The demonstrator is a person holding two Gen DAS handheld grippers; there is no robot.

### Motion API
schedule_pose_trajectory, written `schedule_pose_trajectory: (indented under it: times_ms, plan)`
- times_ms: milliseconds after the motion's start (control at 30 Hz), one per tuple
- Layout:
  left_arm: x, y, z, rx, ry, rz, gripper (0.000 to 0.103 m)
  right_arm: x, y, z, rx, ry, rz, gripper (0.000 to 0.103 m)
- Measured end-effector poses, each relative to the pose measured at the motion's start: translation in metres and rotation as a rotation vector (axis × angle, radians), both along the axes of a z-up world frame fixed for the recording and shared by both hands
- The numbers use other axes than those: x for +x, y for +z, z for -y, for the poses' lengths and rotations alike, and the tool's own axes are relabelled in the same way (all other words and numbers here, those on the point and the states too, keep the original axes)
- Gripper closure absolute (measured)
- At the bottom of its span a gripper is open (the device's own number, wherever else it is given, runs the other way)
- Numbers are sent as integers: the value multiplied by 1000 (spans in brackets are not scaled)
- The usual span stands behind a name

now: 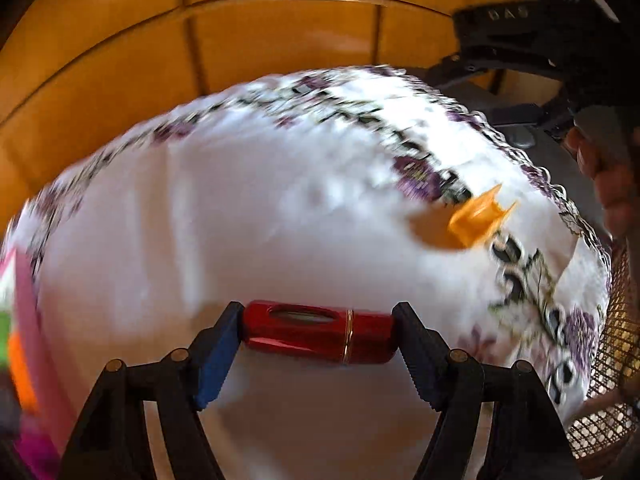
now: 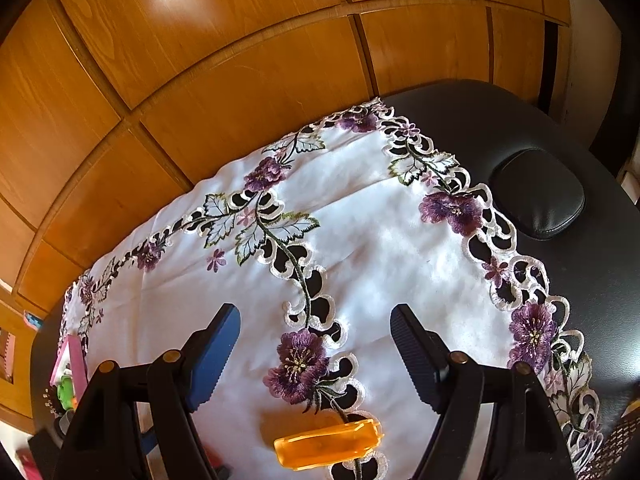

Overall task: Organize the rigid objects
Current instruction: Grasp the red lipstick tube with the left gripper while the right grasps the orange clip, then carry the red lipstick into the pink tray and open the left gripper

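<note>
My left gripper (image 1: 318,334) is shut on a red cylindrical tube with a gold band (image 1: 318,332), held crosswise between the pads above the white embroidered cloth (image 1: 240,220). An orange translucent plastic piece (image 1: 478,220) lies on the cloth ahead to the right. In the right wrist view the same orange piece (image 2: 328,442) lies on the cloth (image 2: 380,240) low between the fingers. My right gripper (image 2: 316,340) is open and empty above it.
Wooden cabinet panels (image 2: 200,80) stand behind the table. A black padded surface (image 2: 540,200) lies to the right of the cloth. A pink box with colourful items (image 2: 70,372) sits at the left edge. A woven basket (image 1: 608,380) is at the right.
</note>
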State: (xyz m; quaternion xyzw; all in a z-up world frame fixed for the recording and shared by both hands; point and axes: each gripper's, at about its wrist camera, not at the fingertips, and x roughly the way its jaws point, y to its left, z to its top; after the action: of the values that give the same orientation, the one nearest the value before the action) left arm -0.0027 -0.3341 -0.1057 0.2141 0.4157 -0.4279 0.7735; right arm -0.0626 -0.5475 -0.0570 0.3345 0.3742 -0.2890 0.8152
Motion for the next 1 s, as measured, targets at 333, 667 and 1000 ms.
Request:
schedule_pose_trajectory:
  times_ms: [333,667,1000]
  plan:
    - [-11,-3,-35,-25,31,27,28,21,-30,-21,104,164,-174,24]
    - [-11,-4,-43,-52,40,15,28,24,-33,-52,12,399,-394,15]
    - [-8,-3,-49,-52,51,10,28,30,-52,-76,-50,451,-477,32]
